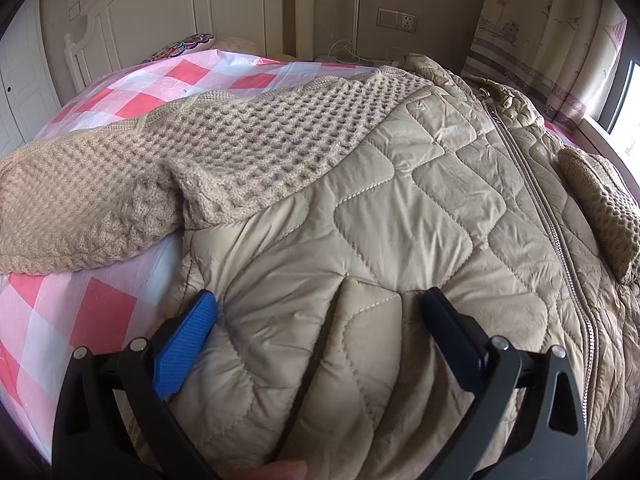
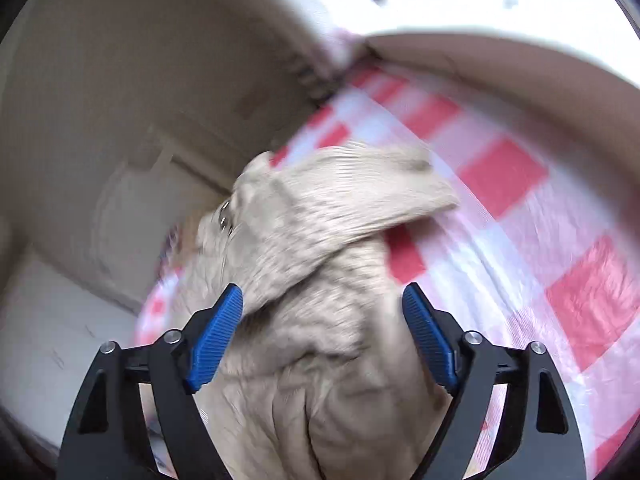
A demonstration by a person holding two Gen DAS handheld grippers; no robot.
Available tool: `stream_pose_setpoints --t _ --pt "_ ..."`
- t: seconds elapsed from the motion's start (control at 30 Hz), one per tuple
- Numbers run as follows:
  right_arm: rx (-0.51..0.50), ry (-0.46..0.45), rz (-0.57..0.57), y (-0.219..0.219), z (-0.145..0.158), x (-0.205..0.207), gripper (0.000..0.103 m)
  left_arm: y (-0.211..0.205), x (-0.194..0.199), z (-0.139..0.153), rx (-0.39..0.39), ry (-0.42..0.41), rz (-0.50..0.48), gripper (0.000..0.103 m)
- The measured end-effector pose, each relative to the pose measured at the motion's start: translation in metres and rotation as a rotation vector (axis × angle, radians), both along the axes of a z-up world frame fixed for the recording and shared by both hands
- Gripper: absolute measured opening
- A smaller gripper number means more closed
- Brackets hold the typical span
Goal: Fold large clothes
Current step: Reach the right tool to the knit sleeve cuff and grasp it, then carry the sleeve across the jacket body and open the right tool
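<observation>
A beige quilted jacket (image 1: 400, 208) lies spread on the bed, its zipper (image 1: 532, 184) running up the right side. One waffle-knit sleeve (image 1: 224, 148) stretches out to the left, and the other knit sleeve (image 1: 600, 208) lies folded at the right. My left gripper (image 1: 320, 296) is open, its fingers wide apart over the jacket's lower part with a raised fold of cloth between them. The right wrist view is blurred: my right gripper (image 2: 322, 289) is open above the bunched jacket (image 2: 332, 360), and a knit sleeve (image 2: 340, 200) lies beyond the fingertips.
The bed carries a pink, red and white checked sheet (image 1: 100, 312). A white headboard (image 1: 160, 8) and a patterned pillow (image 1: 180, 46) are at the far end. A wall socket (image 1: 398, 20), a curtain (image 1: 540, 32) and a window (image 1: 628, 120) lie behind and right.
</observation>
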State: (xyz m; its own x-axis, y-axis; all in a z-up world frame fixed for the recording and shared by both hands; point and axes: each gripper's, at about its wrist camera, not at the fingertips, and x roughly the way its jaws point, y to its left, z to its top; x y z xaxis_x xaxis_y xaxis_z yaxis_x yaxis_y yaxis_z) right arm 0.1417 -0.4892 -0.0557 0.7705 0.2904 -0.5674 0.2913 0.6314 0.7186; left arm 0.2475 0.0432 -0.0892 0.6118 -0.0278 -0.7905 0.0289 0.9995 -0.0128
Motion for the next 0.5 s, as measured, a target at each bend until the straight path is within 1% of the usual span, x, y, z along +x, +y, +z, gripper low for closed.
stream_pose_setpoints --t 0.1,0.13,0.17,0.2,0.23,0.27,0.3,0.33,0.37,0.4,0.43,0.47,0.5 --pt "0.074 0.055 -0.052 -0.017 -0.017 0.025 0.077 0.0 0.0 0.0 0.001 0.0 0.0 0.101" --pt "0.117 0.05 -0.063 -0.021 -0.021 0.032 0.076 0.0 0.0 0.0 0.0 0.0 0.0 0.101" --pt "0.139 0.04 -0.085 -0.025 -0.02 0.038 0.075 0.0 0.0 0.0 0.0 0.0 0.0 0.101" --pt "0.138 0.032 -0.115 -0.026 -0.018 0.043 0.066 0.0 0.0 0.0 0.0 0.0 0.0 0.101" --pt "0.114 0.021 -0.138 -0.025 -0.013 0.047 0.046 0.0 0.0 0.0 0.0 0.0 0.0 0.101" --pt "0.061 0.013 -0.143 -0.021 -0.005 0.053 0.034 0.0 0.0 0.0 -0.001 0.0 0.0 0.101" --pt "-0.037 -0.006 -0.139 -0.008 0.012 0.058 0.021 -0.001 0.0 0.0 -0.001 0.0 0.0 0.101" --pt "-0.165 -0.049 -0.125 0.011 0.034 0.061 0.019 -0.001 0.0 0.0 0.0 0.0 0.001 0.101" --pt "-0.311 -0.11 -0.084 0.039 0.06 0.065 0.018 -0.001 0.0 0.0 0.001 0.0 0.001 0.101" --pt "-0.425 -0.161 -0.032 0.062 0.079 0.068 0.018 0.0 0.0 0.0 0.001 0.0 0.001 0.101" --pt "-0.557 -0.225 0.047 0.102 0.102 0.069 0.018 0.0 0.0 0.0 0.001 0.0 0.002 0.101" --pt "-0.645 -0.276 0.13 0.137 0.117 0.071 0.018 0.0 0.0 0.0 0.001 0.0 0.001 0.101" --pt "-0.725 -0.344 0.258 0.177 0.13 0.069 0.02 0.0 0.0 0.0 0.0 0.0 0.001 0.101"
